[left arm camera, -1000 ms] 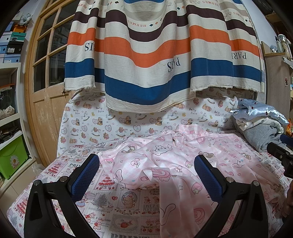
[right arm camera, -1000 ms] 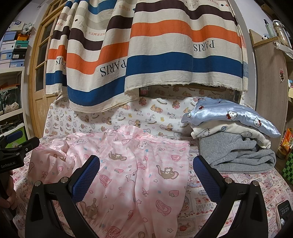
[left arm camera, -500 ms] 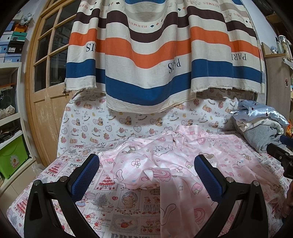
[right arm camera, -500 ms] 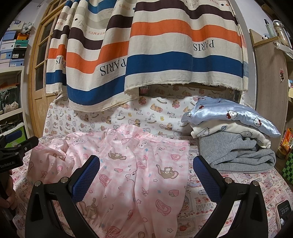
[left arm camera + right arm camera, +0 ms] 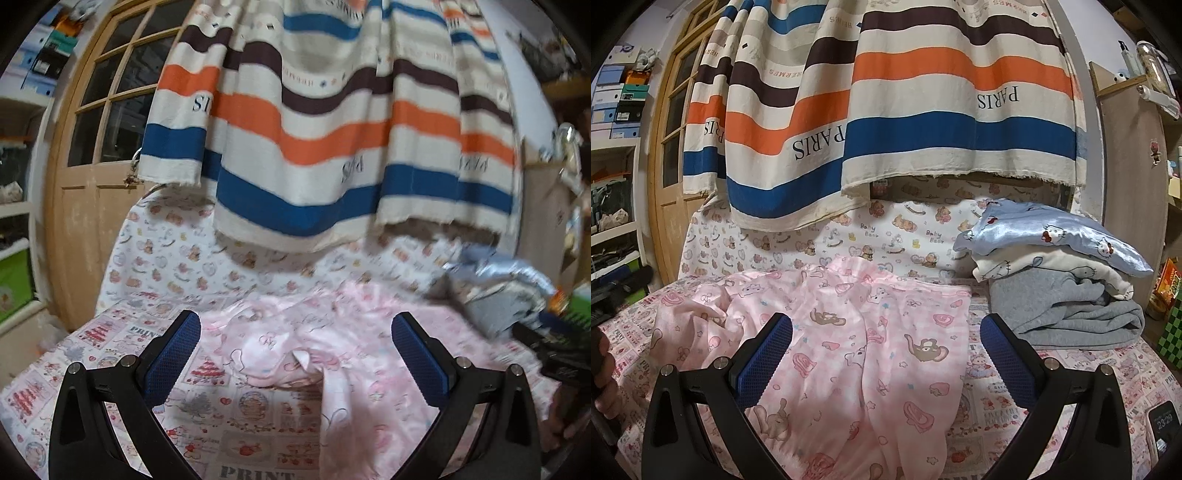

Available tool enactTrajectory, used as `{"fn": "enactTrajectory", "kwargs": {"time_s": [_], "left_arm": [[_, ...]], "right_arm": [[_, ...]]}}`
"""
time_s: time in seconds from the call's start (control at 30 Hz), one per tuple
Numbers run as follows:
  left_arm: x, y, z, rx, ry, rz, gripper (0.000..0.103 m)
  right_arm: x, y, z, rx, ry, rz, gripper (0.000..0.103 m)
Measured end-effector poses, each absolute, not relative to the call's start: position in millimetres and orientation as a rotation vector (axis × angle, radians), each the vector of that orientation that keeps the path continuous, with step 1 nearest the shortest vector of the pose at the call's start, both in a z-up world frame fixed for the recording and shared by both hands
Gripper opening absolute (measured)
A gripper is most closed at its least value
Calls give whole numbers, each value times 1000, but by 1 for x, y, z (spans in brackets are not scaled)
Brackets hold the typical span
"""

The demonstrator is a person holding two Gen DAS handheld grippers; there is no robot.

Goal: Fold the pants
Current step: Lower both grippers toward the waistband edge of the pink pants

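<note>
both jaws are wide open and hold nothing. left gripper (image 5: 295,354) hangs over the near left part of the pants (image 5: 332,332), not touching them. right gripper (image 5: 886,354) hangs over the pants (image 5: 849,350) too, more to their right side.

the pink pants lie spread on a bed (image 5: 997,398) with a cartoon sheet. in the right view the two legs run toward the camera, side by side. the left part is bunched up and wrinkled. in the left view a lumpy fold sits between the jaws, and that view is a bit blurry.

just right of the pants is a pile of clothes (image 5: 1063,273): grey at the bottom, white in the middle, shiny blue on top. a striped cloth (image 5: 905,110) hangs over the back of the bed. a wood door (image 5: 92,147) stands at the left. a phone (image 5: 1163,424) lies at the bed's near right corner.
</note>
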State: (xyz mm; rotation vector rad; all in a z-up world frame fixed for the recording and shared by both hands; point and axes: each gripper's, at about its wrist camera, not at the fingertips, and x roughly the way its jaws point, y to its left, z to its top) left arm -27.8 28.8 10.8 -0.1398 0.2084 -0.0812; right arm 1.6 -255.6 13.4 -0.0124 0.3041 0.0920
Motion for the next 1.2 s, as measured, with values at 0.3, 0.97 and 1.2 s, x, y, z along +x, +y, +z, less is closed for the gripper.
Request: {"fn": "enactTrajectory", "kwargs": {"time_s": [0.3,0.97,1.2], "left_arm": [[-51,47,52,-30,127,25,103],[106,104,125,-64,6,130,103],[146,122,90,-34,227,184,103]], "right_arm": [[-14,-268,18,38,251,100,102],[119,-213,156,94,301,403,102],[236,-130,132,-15,459,680,102]]}}
